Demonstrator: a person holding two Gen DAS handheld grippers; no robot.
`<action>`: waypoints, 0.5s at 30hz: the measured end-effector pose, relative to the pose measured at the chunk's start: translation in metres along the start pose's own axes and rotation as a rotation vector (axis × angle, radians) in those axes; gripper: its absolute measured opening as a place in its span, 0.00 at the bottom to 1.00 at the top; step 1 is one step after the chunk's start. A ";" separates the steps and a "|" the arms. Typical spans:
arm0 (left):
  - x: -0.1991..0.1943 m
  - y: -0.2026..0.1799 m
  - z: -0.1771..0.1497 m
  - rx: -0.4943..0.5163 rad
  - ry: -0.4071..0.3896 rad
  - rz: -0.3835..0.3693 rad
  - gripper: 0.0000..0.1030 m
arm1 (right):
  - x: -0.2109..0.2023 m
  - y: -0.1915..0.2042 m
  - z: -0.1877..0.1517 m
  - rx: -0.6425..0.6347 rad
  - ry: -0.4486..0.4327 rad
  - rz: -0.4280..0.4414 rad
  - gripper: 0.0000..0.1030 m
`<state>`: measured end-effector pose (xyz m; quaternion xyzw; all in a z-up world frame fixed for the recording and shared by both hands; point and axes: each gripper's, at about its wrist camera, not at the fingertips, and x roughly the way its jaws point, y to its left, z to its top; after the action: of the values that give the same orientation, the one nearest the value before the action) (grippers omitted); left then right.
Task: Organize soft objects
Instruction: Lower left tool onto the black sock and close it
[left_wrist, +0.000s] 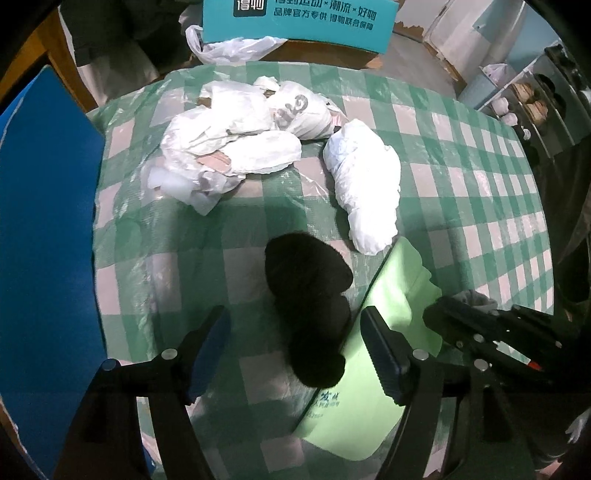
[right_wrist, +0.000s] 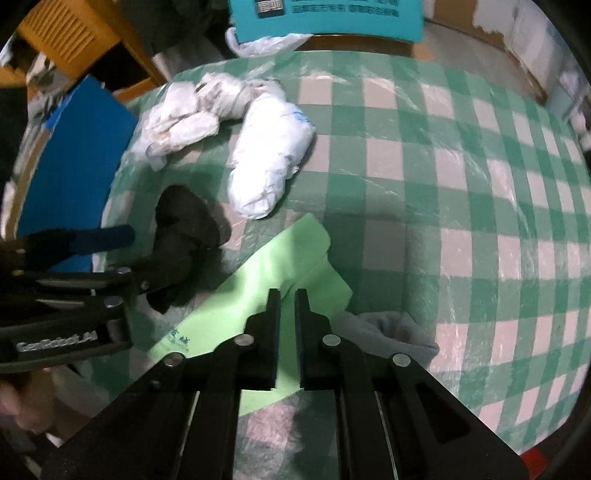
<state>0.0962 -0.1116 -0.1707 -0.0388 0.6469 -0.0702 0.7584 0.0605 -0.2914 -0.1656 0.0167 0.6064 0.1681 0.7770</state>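
Left wrist view: my left jaws (left_wrist: 295, 354) stand wide apart, released, pointing steeply down at the worktop (left_wrist: 461, 192) with its green-and-white checked plastic cover. A black fuzzy sock (left_wrist: 308, 295) lies between them, lengthwise away from me; I see neither pad pressing on it. Its near end rests partly on a flat light-green cloth (left_wrist: 395, 306) printed with small characters, which runs under my right-side finger (left_wrist: 380, 354). Just beyond the cloth lies a rolled white bundle (left_wrist: 365, 184), and further toward the worktop's far edge a heap of crumpled white wrappers and bags (left_wrist: 236, 136). A blue board (left_wrist: 44, 229) stands along the left edge. Past the far edge sits a teal box with white print (left_wrist: 299, 18). At the lower right my right jaws (left_wrist: 443, 317) come in over the cloth, with a bit of grey fabric (left_wrist: 476, 297) behind them.

Right wrist view: my right jaws (right_wrist: 287, 299) are clenched to a narrow slit above the light-green cloth (right_wrist: 288, 258); I cannot tell whether they pinch it. A grey sock (right_wrist: 391, 328) lies just right of them on the worktop (right_wrist: 461, 166). My left jaws (right_wrist: 136, 251) spread at the left, around the black sock (right_wrist: 184, 229). The white bundle (right_wrist: 273, 155) lies beyond, the white heap (right_wrist: 188, 110) near the far left corner, the blue board (right_wrist: 74, 166) at the left edge.
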 end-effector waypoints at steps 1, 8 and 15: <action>0.001 -0.001 0.001 0.000 0.002 0.001 0.72 | 0.000 -0.006 -0.002 0.019 0.004 -0.003 0.26; 0.010 -0.010 0.008 0.014 0.008 0.011 0.72 | -0.005 -0.021 -0.009 0.062 0.018 0.008 0.60; 0.016 -0.015 0.007 0.057 -0.003 0.033 0.59 | 0.003 -0.029 -0.012 0.094 0.050 -0.019 0.61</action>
<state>0.1046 -0.1288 -0.1826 -0.0067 0.6442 -0.0760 0.7611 0.0568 -0.3199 -0.1785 0.0434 0.6330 0.1323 0.7615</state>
